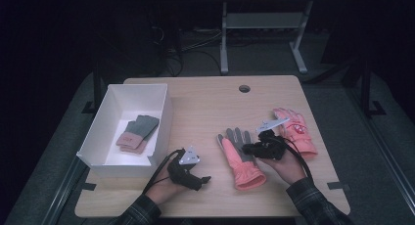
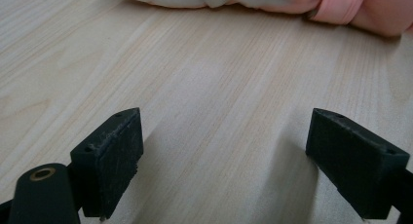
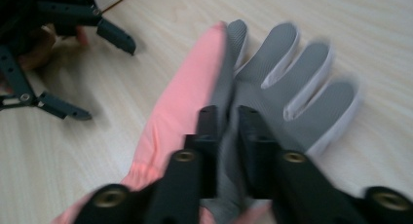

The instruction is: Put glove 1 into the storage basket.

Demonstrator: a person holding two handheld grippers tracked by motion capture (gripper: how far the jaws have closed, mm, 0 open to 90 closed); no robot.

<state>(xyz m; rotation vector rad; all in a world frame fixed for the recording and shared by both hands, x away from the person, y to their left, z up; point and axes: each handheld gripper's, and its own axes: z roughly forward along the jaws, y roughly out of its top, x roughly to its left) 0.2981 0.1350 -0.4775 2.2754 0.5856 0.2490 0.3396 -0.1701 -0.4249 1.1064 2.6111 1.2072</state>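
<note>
Dim room up top, table (image 1: 205, 107) softly lit from above; right gripper view smeared with blur, left gripper view crisp.

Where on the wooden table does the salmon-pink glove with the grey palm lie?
In the high view, the salmon-pink glove with the grey palm lies right of centre on the wooden table, palm up, between the two grippers, under the right gripper.

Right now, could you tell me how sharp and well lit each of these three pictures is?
High view: dim, with a dark room behind, though the table reads clearly. Left gripper view: bright and sharp on the wood, soft shadows under the jaws. Right gripper view: blurred, most on the glove fingers and the nearest jaws.
</note>
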